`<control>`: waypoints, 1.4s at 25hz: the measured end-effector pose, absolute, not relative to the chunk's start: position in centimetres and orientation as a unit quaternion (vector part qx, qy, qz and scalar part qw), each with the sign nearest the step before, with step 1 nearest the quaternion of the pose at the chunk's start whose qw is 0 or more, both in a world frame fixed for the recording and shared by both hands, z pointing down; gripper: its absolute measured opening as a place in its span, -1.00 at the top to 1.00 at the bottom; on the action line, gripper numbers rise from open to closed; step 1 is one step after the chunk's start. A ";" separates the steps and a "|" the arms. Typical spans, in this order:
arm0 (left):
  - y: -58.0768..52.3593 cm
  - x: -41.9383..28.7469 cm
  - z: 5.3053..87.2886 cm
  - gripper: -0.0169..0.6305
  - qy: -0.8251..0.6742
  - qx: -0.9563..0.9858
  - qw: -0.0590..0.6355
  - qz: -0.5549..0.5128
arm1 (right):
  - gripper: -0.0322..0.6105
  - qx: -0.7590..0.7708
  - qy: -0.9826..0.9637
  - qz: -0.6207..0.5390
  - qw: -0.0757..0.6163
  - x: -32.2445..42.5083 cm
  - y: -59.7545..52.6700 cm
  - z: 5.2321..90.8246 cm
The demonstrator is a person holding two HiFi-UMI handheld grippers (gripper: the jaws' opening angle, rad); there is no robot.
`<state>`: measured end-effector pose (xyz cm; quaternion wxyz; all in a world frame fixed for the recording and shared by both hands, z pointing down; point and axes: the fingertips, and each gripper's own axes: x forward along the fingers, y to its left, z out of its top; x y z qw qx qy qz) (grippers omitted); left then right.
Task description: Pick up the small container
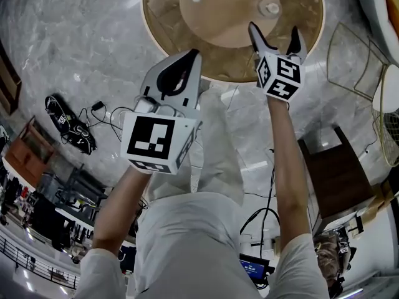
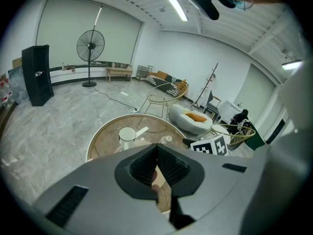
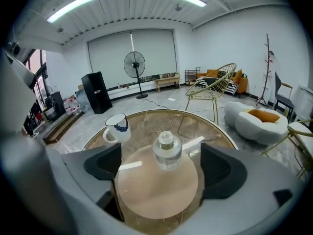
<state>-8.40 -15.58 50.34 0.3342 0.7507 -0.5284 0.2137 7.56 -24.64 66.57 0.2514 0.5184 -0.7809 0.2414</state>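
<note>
Evidently lined up for a grasp, the right tool stood spread, framing the untouched small glass container on the counter's wooden disc; the left tool, pressed together, hung empty.

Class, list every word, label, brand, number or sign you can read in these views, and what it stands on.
No text is readable.
Cubes on left gripper and right gripper: square patterns only, no letters.
Mug: blue mark, not legible as text.
Screen on the floor: too small to read.
</note>
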 end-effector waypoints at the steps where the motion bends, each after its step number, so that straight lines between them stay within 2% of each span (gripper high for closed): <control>1: -15.6 -8.4 50.6 0.89 -0.527 0.751 0.335 0.214 | -0.64 0.518 -0.780 0.242 0.253 7.5 -24.8 67.0; 4: -15.7 -8.5 51.2 0.89 -0.525 0.752 0.336 0.215 | -0.68 0.518 -0.779 0.240 0.260 7.2 -25.3 68.3; 10: -15.9 -8.8 52.7 0.89 -0.521 0.753 0.338 0.215 | -0.91 0.511 -0.784 0.244 0.256 6.6 -26.7 70.9; 21: -15.3 -9.5 54.6 0.89 -0.517 0.751 0.340 0.229 | -0.92 0.519 -0.776 0.245 0.262 6.5 -29.3 74.1; 27: -15.0 -9.6 55.4 0.89 -0.516 0.750 0.343 0.232 | -0.68 0.520 -0.777 0.226 0.276 6.2 -30.5 75.0; 32: -14.8 -9.7 55.7 0.89 -0.515 0.748 0.348 0.234 | -0.37 0.527 -0.774 0.208 0.284 6.4 -30.9 75.2; 35: -14.8 -10.1 55.7 0.89 -0.516 0.748 0.348 0.233 | -0.27 0.528 -0.773 0.208 0.284 6.3 -31.1 75.3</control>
